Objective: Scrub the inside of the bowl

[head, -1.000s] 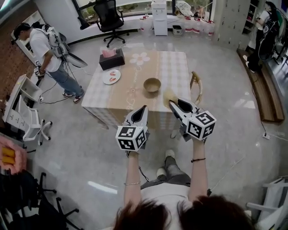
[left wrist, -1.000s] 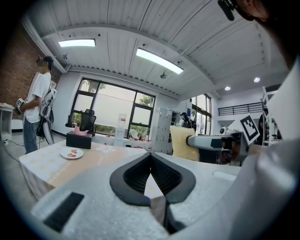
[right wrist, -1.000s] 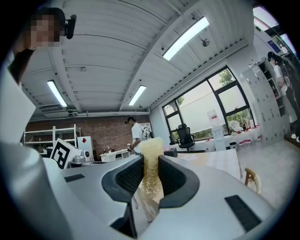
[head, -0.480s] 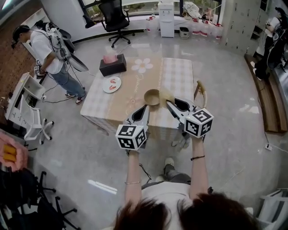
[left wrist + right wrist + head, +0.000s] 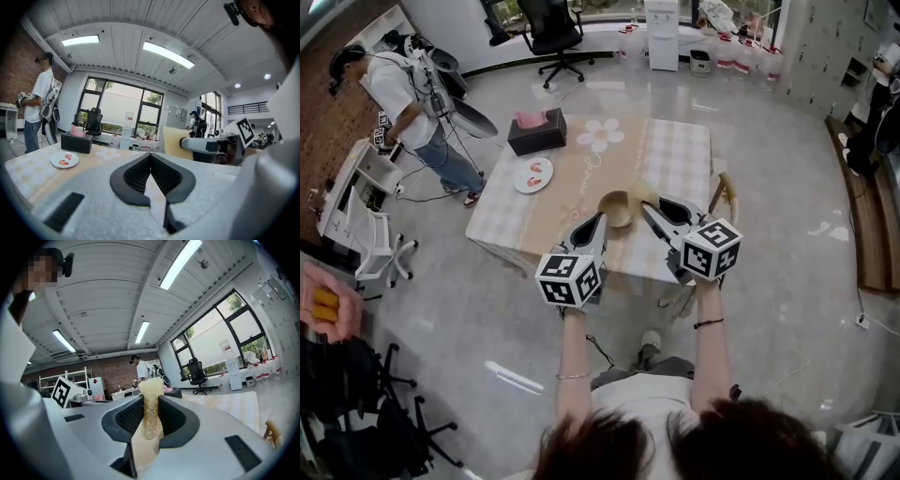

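A tan bowl (image 5: 616, 208) stands near the front edge of the checked table (image 5: 675, 159). My right gripper (image 5: 649, 208) hangs just right of the bowl, shut on a yellow sponge (image 5: 639, 194). In the right gripper view the sponge (image 5: 151, 408) sticks up between the jaws of that gripper (image 5: 151, 401). My left gripper (image 5: 599, 218) hovers at the bowl's near left side. Its jaws meet with nothing between them in the left gripper view (image 5: 151, 157). There the sponge (image 5: 172, 140) and the right gripper (image 5: 211, 144) show to the right. Neither gripper view shows the bowl.
A white plate (image 5: 532, 174) with red food and a black tissue box (image 5: 536, 129) sit on the table's left part. A wooden chair (image 5: 727, 192) stands at its right side. A person (image 5: 403, 94) and a white cart (image 5: 356, 202) are off to the left.
I have stepped closer to the table. Both grippers moved forward and now reach the bowl on either side. The sponge stays clamped in the right one.
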Available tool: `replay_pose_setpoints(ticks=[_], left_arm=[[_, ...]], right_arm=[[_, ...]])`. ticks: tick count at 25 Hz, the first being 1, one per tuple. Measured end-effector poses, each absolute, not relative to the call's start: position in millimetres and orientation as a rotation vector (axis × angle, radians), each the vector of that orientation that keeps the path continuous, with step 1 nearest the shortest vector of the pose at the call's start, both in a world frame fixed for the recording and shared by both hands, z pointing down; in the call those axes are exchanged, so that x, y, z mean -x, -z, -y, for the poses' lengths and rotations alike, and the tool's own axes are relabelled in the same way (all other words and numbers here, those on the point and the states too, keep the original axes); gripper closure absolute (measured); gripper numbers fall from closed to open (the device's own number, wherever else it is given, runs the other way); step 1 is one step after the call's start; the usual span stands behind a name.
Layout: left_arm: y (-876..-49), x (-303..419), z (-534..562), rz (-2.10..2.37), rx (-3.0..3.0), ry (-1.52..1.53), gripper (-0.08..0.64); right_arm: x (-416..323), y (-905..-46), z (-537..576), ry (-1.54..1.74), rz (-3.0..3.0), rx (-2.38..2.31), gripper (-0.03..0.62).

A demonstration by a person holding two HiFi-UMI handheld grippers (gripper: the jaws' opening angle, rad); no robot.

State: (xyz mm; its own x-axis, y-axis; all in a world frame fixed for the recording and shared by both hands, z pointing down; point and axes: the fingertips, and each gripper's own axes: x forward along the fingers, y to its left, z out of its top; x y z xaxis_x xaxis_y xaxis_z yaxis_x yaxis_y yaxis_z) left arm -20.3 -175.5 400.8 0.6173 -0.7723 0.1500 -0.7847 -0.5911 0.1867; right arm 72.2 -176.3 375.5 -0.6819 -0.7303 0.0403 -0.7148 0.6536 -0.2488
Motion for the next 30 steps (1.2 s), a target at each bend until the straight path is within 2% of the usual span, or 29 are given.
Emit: replay_pose_setpoints(ticks=[16, 30], left_arm=[[-432, 2, 209, 1.077, -2.511, -0.065, 0.549], [-469, 23, 256, 0.926, -2.399, -0.097, 0.549]], right_arm=[[-69, -399, 220, 0.504, -2.820, 1.156, 0.508], [-41, -426, 270, 0.604, -2.849, 1.165, 0.508]])
